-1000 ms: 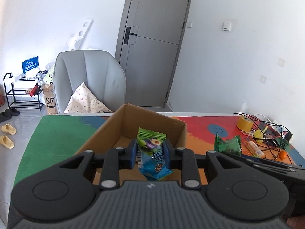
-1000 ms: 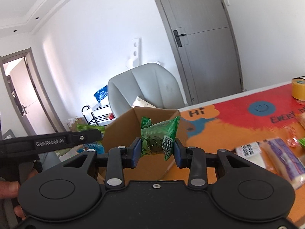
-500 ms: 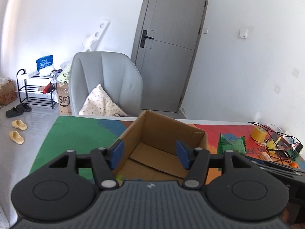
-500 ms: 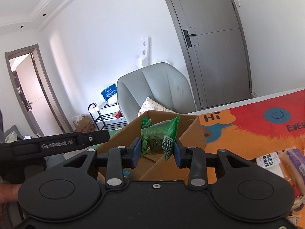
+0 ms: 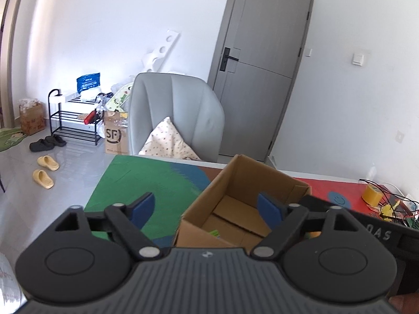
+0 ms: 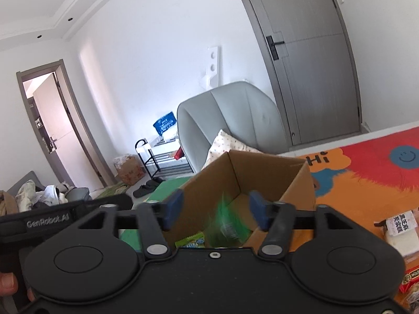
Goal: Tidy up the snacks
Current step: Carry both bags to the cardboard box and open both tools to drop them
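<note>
An open cardboard box (image 5: 251, 183) stands on the colourful table mat; it also shows in the right wrist view (image 6: 264, 172). My left gripper (image 5: 207, 210) is open and empty, held above the box's left front corner. My right gripper (image 6: 216, 212) is open above the box. A green snack packet (image 6: 225, 222) is blurred between and below its fingers, falling into the box. Another green and blue packet (image 6: 191, 242) lies on the box floor; a sliver of it shows in the left wrist view (image 5: 215, 233).
A grey chair (image 5: 175, 120) with a spotted pillow stands behind the table. White wrapped snacks (image 6: 400, 233) lie on the mat at the right. A yellow tape roll (image 5: 371, 196) and cables sit at the far right. A shoe rack (image 5: 73, 120) stands on the floor.
The left gripper opened, dropped its blue-green packet into the box and swung left. The right gripper moved over the box and opened, releasing the green packet, which is falling.
</note>
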